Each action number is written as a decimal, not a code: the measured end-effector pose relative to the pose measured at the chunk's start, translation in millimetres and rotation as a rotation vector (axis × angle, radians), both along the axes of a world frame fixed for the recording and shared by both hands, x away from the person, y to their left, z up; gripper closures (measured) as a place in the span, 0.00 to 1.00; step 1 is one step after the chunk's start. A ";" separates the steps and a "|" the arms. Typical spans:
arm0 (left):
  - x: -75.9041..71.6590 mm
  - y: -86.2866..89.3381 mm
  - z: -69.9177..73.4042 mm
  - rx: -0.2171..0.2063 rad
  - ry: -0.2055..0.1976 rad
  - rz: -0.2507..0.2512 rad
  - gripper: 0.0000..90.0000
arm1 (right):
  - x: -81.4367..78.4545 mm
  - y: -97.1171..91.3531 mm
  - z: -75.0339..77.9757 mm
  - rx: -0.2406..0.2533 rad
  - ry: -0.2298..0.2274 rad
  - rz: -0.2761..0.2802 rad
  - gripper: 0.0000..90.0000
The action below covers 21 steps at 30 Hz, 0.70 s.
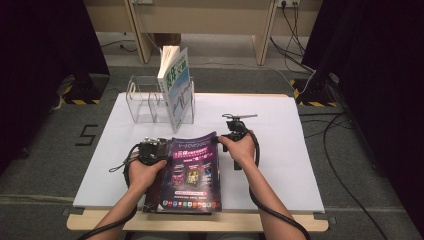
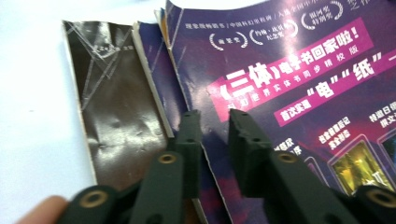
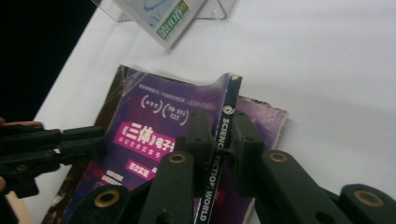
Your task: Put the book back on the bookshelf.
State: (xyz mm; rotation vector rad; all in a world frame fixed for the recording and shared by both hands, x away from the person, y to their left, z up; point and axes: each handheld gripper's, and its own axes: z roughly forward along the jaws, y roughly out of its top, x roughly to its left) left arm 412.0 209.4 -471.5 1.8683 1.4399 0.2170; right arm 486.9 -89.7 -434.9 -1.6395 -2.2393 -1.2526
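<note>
The right gripper point(image 3: 219, 135) clamps the spine edge of the top purple magazine point(image 1: 192, 167), lifted off the stack at the white table's point(image 1: 300, 165) near edge. The left gripper point(image 2: 212, 140) hovers over the opposite edge, jaws parted, holding nothing. The thin, glossy, creased cover could likely slip or tear, or drag up the dark magazine point(image 2: 114, 116) beneath.

- High view: looks forward and down from above the near table point(image 1: 300, 165) edge.
- Both gripper views: close, looking along their jaws; all three share the purple magazine point(image 1: 192, 172) point(image 2: 289, 84) point(image 3: 159, 135).
</note>
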 end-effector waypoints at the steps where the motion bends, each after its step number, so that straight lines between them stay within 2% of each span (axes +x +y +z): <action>1: 0.0 0.0 0.0 0.000 0.000 0.000 0.75 | 0.0 0.0 0.0 0.000 0.000 0.000 0.90; 2: -0.2 0.5 0.3 -0.016 -0.003 0.005 0.75 | -1.6 0.3 2.1 0.013 -0.001 -0.005 0.91; 5: -1.5 4.3 3.3 -0.056 -0.008 0.039 0.65 | -6.4 -1.8 9.5 0.048 -0.029 -0.015 0.92; 9: -3.6 8.3 11.8 -0.099 -0.076 0.062 0.54 | -13.2 -4.5 24.6 0.066 -0.089 -0.034 0.94; 10: -4.5 8.8 14.7 -0.107 -0.092 0.067 0.51 | -16.1 -6.4 32.1 0.068 -0.119 -0.051 0.94; 11: -5.2 8.5 16.9 -0.107 -0.115 0.070 0.51 | -16.1 -6.4 32.1 0.068 -0.119 -0.051 0.94; 12: -5.8 8.1 20.1 -0.096 -0.135 0.058 0.45 | -19.1 -7.9 38.9 0.063 -0.143 -0.061 0.94; 13: -5.8 8.1 20.1 -0.096 -0.135 0.058 0.43 | -19.1 -7.9 38.9 0.063 -0.143 -0.061 0.94; 16: -6.9 7.4 22.9 -0.105 -0.133 0.034 0.43 | -24.4 -10.6 48.5 0.045 -0.201 -0.076 0.94; 17: -6.9 7.4 22.9 -0.105 -0.133 0.034 0.43 | -24.4 -10.6 48.5 0.045 -0.201 -0.076 0.94; 18: -7.4 6.7 23.6 -0.105 -0.135 0.029 0.43 | -27.0 -11.2 52.3 0.043 -0.225 -0.091 0.94; 20: -8.5 5.2 25.9 -0.101 -0.144 0.025 0.43 | -28.2 -11.3 54.3 0.042 -0.234 -0.098 0.94; 21: -8.9 4.3 27.3 -0.097 -0.155 0.020 0.43 | -30.1 -11.7 57.3 0.042 -0.256 -0.111 0.94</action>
